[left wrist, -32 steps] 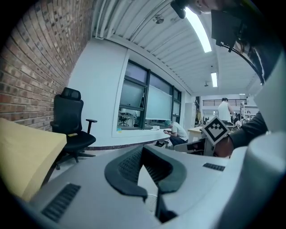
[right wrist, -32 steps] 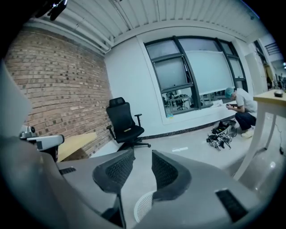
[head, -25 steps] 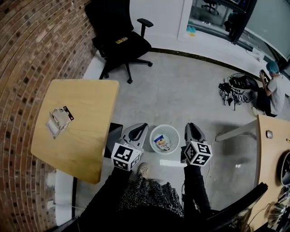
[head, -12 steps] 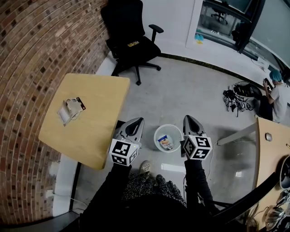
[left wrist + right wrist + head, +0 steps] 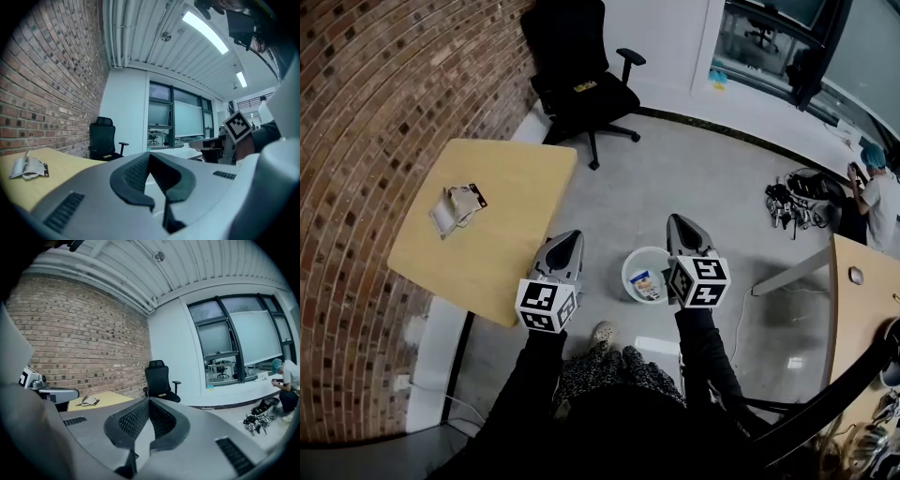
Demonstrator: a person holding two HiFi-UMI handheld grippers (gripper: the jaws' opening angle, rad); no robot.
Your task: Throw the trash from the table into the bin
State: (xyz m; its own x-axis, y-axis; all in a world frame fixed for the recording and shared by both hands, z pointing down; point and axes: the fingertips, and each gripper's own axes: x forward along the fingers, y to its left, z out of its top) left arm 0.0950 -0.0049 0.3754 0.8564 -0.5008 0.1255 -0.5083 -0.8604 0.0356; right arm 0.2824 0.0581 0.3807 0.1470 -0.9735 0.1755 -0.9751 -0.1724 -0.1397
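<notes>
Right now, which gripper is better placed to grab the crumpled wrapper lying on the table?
Left. The left gripper hangs at the table edge, on the wrapper side. The right gripper is across the bin, farther off. Both are shut and empty, so neither has a head start.

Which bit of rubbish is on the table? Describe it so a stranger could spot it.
Beside the brick wall stands a light wooden table. On its wall side lies a crumpled whitish wrapper with a dark corner. It is the only thing on that tabletop; other rubbish is in the bin on the floor.
</notes>
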